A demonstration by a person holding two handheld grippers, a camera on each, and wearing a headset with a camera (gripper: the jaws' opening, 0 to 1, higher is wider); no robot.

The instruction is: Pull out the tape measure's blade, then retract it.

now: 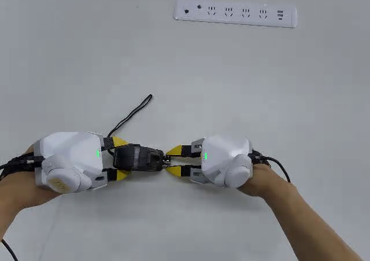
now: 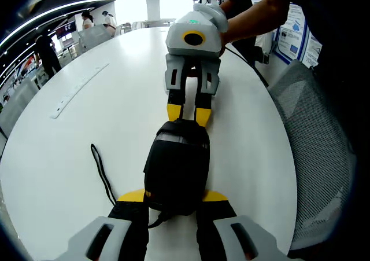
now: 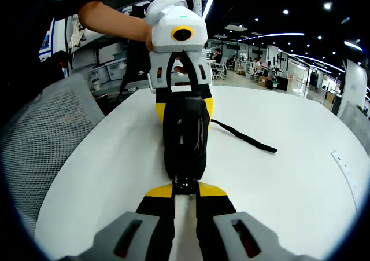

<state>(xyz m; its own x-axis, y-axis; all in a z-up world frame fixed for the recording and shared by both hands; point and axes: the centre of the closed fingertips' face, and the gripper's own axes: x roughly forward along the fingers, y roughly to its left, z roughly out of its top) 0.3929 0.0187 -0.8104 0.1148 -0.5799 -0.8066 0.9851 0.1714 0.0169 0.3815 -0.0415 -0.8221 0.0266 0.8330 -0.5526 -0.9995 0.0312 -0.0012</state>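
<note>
Boxy black tape measure (image 1: 137,158) is clamped by left gripper (image 1: 119,158); its metal blade tip (image 3: 184,186) is pinched in right gripper (image 1: 173,161), jaws nearly together.

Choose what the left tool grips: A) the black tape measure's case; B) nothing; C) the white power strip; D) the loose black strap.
A: in the left gripper view the left tool has its yellow tips pressed on both sides of the black tape measure.
</note>
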